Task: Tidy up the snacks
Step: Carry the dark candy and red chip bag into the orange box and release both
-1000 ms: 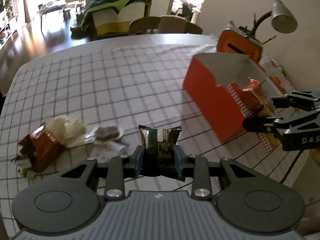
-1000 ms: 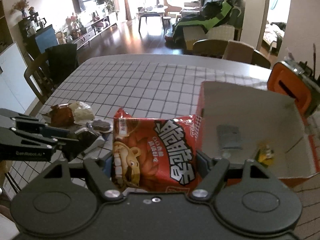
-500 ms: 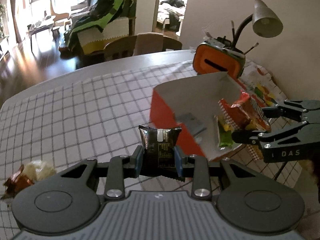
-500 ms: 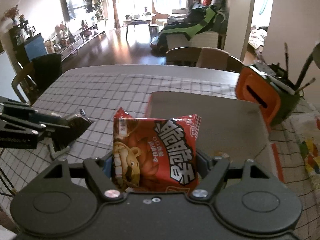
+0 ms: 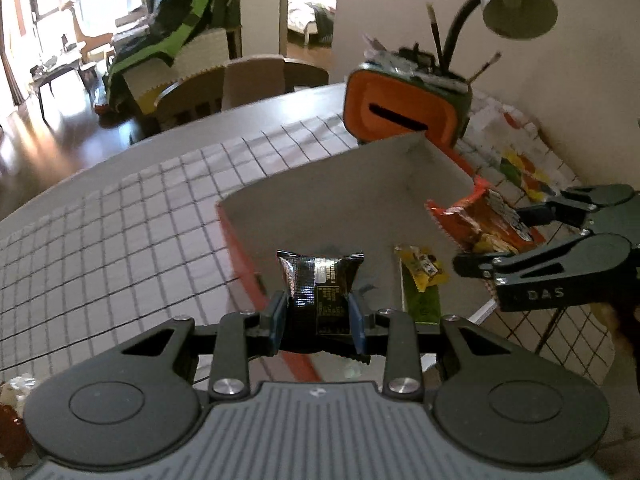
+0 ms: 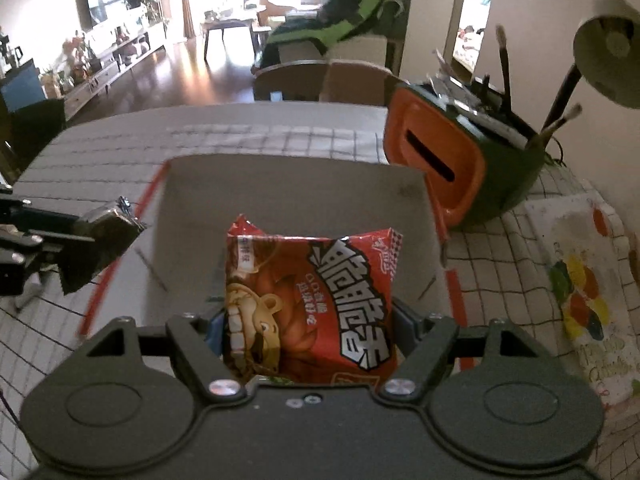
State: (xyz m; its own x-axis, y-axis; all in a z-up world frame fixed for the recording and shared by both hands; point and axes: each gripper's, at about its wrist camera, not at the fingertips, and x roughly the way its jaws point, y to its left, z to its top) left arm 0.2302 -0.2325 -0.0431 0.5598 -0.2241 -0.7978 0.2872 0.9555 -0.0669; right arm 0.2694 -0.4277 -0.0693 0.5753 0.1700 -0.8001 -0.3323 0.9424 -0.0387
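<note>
A checked-cloth table carries the orange box and organizer.

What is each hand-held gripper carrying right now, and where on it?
Left hand-held gripper: black snack packet, pinched across its lower half. Right hand-held gripper: red snack bag, lower sides.

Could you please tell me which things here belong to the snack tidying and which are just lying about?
Job: black foil snack packet, red printed snack bag, orange cardboard box, yellow-green wrapped bar.
Lying about: orange-green pen holder, grey desk lamp.
</note>
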